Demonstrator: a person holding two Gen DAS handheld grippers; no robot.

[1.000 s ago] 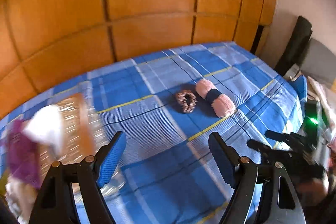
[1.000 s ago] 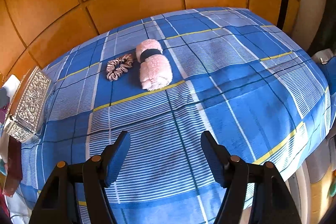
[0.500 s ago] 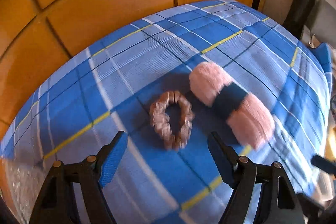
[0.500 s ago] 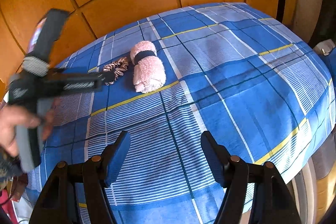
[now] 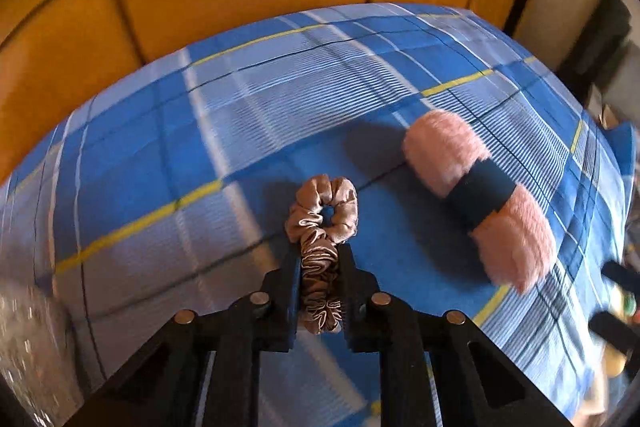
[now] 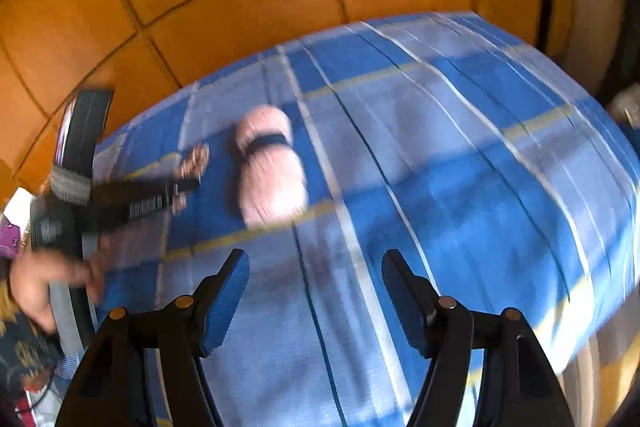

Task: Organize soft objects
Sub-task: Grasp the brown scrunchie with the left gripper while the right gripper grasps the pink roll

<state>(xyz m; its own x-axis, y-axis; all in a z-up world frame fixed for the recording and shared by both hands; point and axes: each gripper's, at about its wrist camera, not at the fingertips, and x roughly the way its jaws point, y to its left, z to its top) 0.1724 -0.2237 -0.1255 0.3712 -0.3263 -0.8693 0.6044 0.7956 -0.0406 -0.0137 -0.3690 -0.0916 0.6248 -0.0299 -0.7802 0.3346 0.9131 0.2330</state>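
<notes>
Scrunchie (image 5: pixel 322 251) pinched in the left gripper (image 5: pixel 320 267), whose jaws have just closed on it, on the plaid bedspread (image 5: pixel 160 155) beside the pink roll (image 5: pixel 476 195). Right gripper (image 6: pixel 316 303) hovers agape, empty. Next, likely: lift and carry it off.

Left tool (image 5: pixel 320 259) has just clamped; right tool (image 6: pixel 316 267) gapes wide.
</notes>
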